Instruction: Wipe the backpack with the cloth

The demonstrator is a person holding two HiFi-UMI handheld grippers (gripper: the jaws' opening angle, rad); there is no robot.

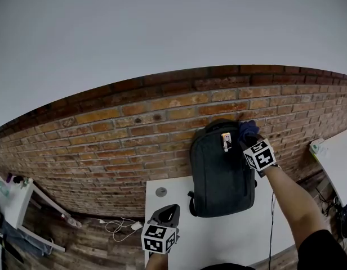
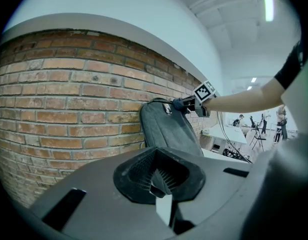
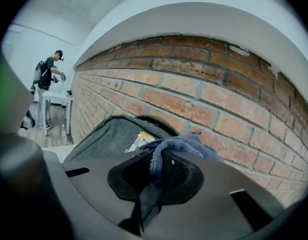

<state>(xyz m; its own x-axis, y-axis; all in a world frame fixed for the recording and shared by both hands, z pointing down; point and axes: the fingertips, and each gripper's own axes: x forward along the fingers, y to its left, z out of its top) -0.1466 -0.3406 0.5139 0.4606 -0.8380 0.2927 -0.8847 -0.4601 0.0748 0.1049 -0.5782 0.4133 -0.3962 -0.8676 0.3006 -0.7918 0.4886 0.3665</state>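
Note:
A dark grey backpack point(image 1: 221, 173) stands upright on the white table point(image 1: 179, 232), leaning against the brick wall point(image 1: 123, 139). My right gripper point(image 1: 248, 140) is at the backpack's top right corner, shut on a blue cloth point(image 1: 248, 129) that rests against the top edge beside a small yellow-and-white tag point(image 1: 226, 140). In the right gripper view the cloth point(image 3: 186, 145) bunches out of the gripper point(image 3: 156, 176) just above the backpack point(image 3: 106, 136). My left gripper point(image 1: 168, 211) hovers low over the table's left part, shut and empty, away from the backpack point(image 2: 166, 129).
A small grey round disc point(image 1: 161, 192) lies on the table left of the backpack. White cables point(image 1: 120, 225) lie on the wooden floor. A second white table point(image 1: 338, 157) stands at the right. A person point(image 3: 46, 79) stands far off by another table.

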